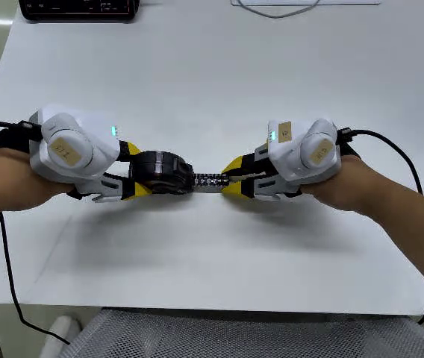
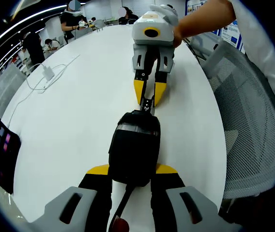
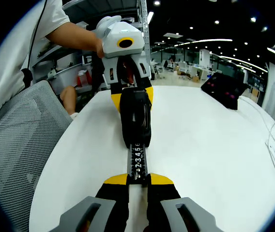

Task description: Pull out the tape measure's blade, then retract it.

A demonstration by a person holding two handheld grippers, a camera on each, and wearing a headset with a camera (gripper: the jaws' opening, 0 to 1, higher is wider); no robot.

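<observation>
1. Right now the tape measure (image 1: 160, 173) lies low over the white surface (image 1: 212, 74), toward its near edge, between two grippers that face each other along one line. I cannot tell whether its case touches the surface.
2. The left gripper (image 1: 137, 170) has its fingers (image 2: 99, 169) closed on the black case from both sides. I judge this grip anchors the case so it cannot slide toward the pull.
3. The right gripper (image 1: 234, 177) has its fingers (image 3: 115, 180) pressed together on the end of the blade (image 3: 138, 162). Printed numbers show on the strip between those fingers and the case.
4. Only a short run of blade is out and the grippers are near each other. The blade is therefore either just starting out or almost back in, and these views do not settle which.
5. Keeping both grippers in line probably holds the blade straight and flat, whereas a sideways pull could kink it.
6. The spring is the likely hazard. A tip released early would snap back, so the pinch should guide it home.
</observation>
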